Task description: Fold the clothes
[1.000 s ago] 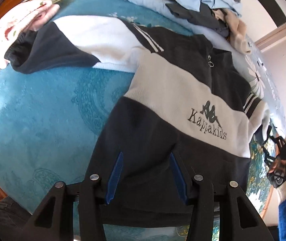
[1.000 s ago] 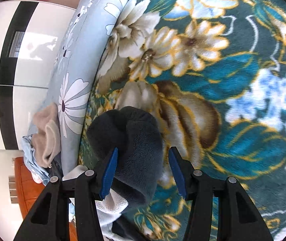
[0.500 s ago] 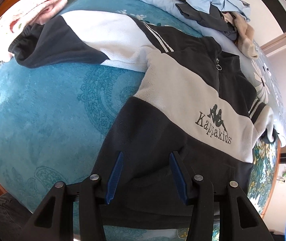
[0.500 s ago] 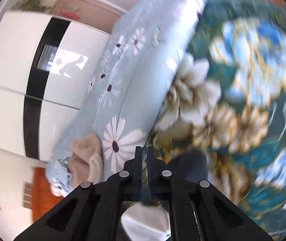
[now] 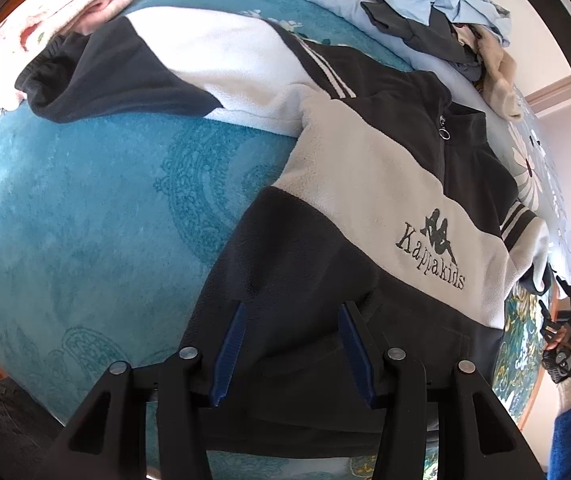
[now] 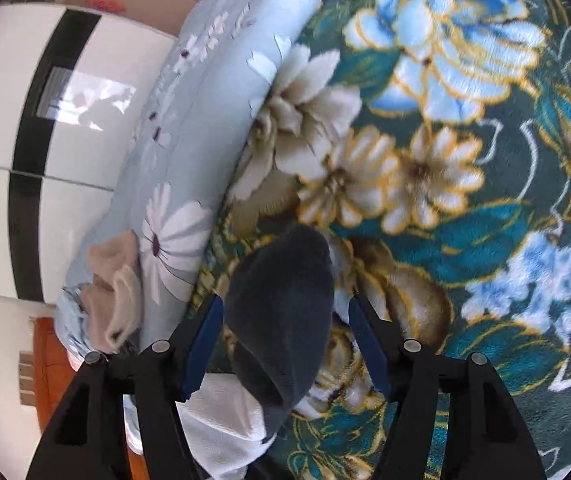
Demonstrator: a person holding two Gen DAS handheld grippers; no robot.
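Now the sweater [image 5: 365, 184] is lying spread flat on the teal blanket [image 5: 85, 220], its left sleeve [image 5: 133, 68] reaching far left. Left gripper [image 5: 291, 350] is hovering over the near hem, jaws spread. Right gripper [image 6: 285, 344] is straddling the dark cuff [image 6: 281, 312], jaws spread.

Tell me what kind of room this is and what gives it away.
Most likely a bedroom at home. The sweatshirt lies spread on a plush teal blanket, a light blue floral quilt is bunched alongside, and a glossy black-and-white wardrobe stands behind.
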